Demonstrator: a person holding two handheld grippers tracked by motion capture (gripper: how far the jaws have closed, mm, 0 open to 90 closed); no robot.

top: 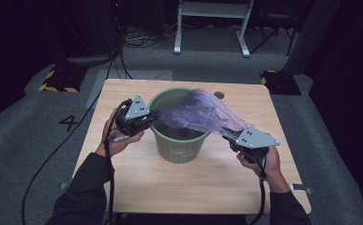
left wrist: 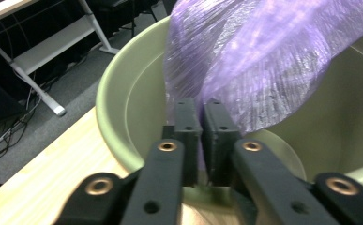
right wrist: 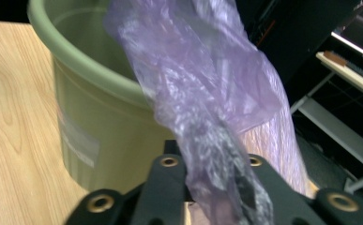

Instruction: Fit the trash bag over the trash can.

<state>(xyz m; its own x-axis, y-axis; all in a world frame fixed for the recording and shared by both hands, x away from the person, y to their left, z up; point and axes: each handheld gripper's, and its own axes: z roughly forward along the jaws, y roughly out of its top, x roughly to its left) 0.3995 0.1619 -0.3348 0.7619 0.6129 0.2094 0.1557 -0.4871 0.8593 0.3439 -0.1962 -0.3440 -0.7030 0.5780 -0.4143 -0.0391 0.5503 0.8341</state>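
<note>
A green plastic bin (top: 181, 140) stands upright in the middle of the wooden table (top: 137, 187). A thin purple plastic bag (top: 202, 112) is stretched across its mouth between my two grippers. At the bin's left rim, my left gripper (top: 153, 115) is shut on one edge of the bag. In the left gripper view its jaws (left wrist: 201, 105) stand nearly together, pinching the film, with the bag (left wrist: 263, 51) billowing over the bin (left wrist: 123, 93). My right gripper (top: 226, 133) is at the bin's front right. There the bag (right wrist: 202, 79) drapes down over its shut jaws (right wrist: 207, 150), beside the bin wall (right wrist: 94, 108).
A small dark round hole (top: 219, 95) is in the tabletop behind the bin. Grey carpet surrounds the table. Yellow-and-black striped blocks (top: 57, 79) (top: 277, 79) sit on the floor at the far corners, and a white-legged frame (top: 212, 28) stands at the back. Cables trail off the left side.
</note>
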